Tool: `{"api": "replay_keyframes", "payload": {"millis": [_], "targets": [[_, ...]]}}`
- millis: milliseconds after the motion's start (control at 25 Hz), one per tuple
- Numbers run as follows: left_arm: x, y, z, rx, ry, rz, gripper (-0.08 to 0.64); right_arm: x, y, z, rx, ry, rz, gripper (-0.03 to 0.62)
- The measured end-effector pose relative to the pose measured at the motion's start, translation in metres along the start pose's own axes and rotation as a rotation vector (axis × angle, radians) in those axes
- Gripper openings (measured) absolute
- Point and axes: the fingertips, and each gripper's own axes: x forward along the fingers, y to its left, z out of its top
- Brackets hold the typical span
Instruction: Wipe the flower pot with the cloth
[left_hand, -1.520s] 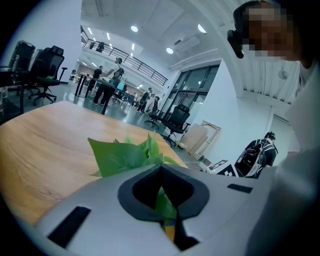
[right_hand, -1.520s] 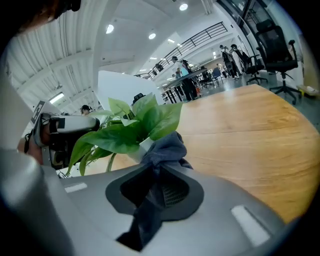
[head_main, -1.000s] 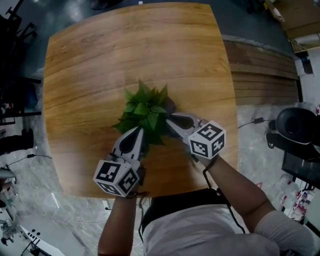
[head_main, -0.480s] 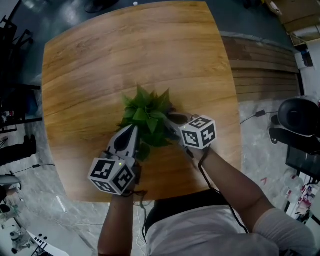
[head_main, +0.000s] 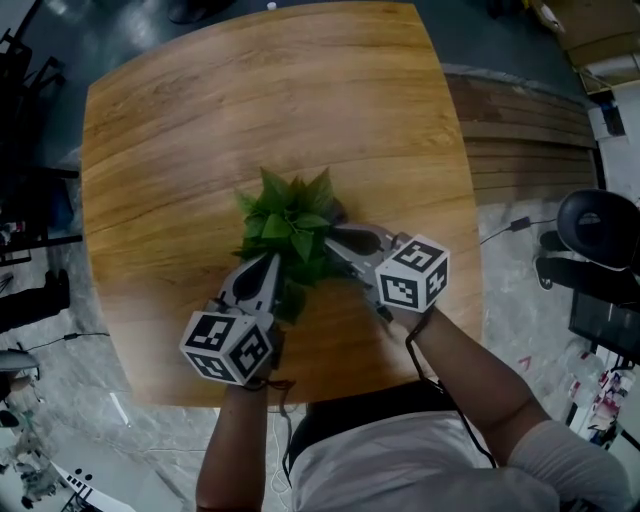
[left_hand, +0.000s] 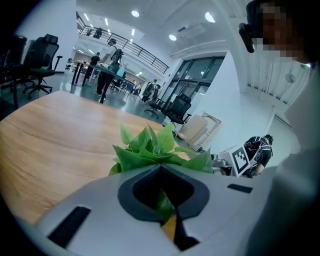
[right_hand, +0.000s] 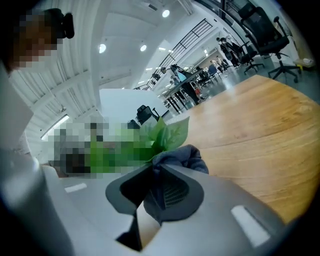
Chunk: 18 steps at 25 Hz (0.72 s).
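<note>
A leafy green plant (head_main: 289, 228) stands at the middle of the round wooden table (head_main: 200, 120); its leaves hide the flower pot from above. My right gripper (head_main: 336, 236) is shut on a grey-blue cloth (right_hand: 176, 156), which is pressed against the plant's right side under the leaves (right_hand: 167, 134). A dark bit of cloth (head_main: 340, 212) shows beside the foliage. My left gripper (head_main: 270, 260) points into the plant's near left side with its jaws shut, tips under the leaves (left_hand: 150, 147). Through the hollow of the left gripper (left_hand: 160, 168) I see a leaf and table wood.
The table's near edge runs just behind both marker cubes (head_main: 412, 275). A black office chair (head_main: 598, 240) stands on the floor to the right, past a band of wooden boards (head_main: 520, 140). Cables lie on the pale floor at the left.
The right gripper with the cloth slid in toward the plant's side, then drew back slightly to the right. The plant shifted a little to the left. The left gripper barely moved.
</note>
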Motion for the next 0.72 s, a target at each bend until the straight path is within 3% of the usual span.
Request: {"api": "replay_keyframes", "payload": {"millis": [440,720], "targets": [[0.002,0.009,-0.004,-0.015,0.010,-0.014,0.000,0.044,-0.028,-0.030,0.048,0.077,-0.038,0.048],[0.002,0.008,-0.007,-0.019,0.021,-0.017,0.000,0.026,0.001,0.000,0.018,0.030,0.012,0.048]]}}
